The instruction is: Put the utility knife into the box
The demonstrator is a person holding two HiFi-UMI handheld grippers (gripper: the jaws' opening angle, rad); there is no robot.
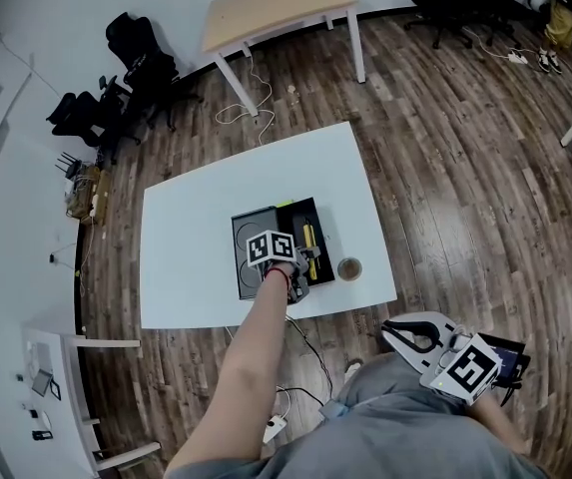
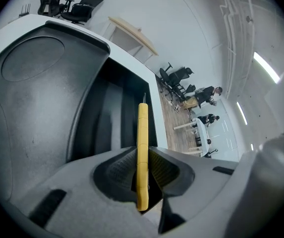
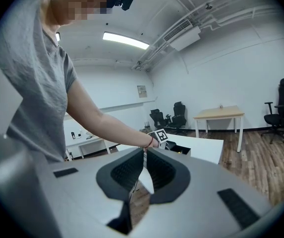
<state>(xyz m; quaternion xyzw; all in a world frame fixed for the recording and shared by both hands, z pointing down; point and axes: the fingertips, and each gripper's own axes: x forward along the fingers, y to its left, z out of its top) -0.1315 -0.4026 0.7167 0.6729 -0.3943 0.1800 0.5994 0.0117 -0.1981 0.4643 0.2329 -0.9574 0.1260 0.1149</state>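
The left gripper (image 2: 142, 155) has its fingers (image 2: 117, 170) closed to a narrow gap on the yellow utility knife (image 2: 142, 125), with the pads pressing its two flat sides near the butt end. The knife's long axis runs straight out ahead of the fingers, in line with them. Its far tip points down toward the dark open compartment of the box (image 2: 89, 118), directly ahead of and below the fingertips. The box's grey moulded half spreads off to their left. Whether the tip touches the compartment floor cannot be told. The right gripper (image 3: 144, 155) is pinched together on nothing, well apart from the box, so the left is far nearer. The coming move looks like lowering the knife along the compartment, then letting go
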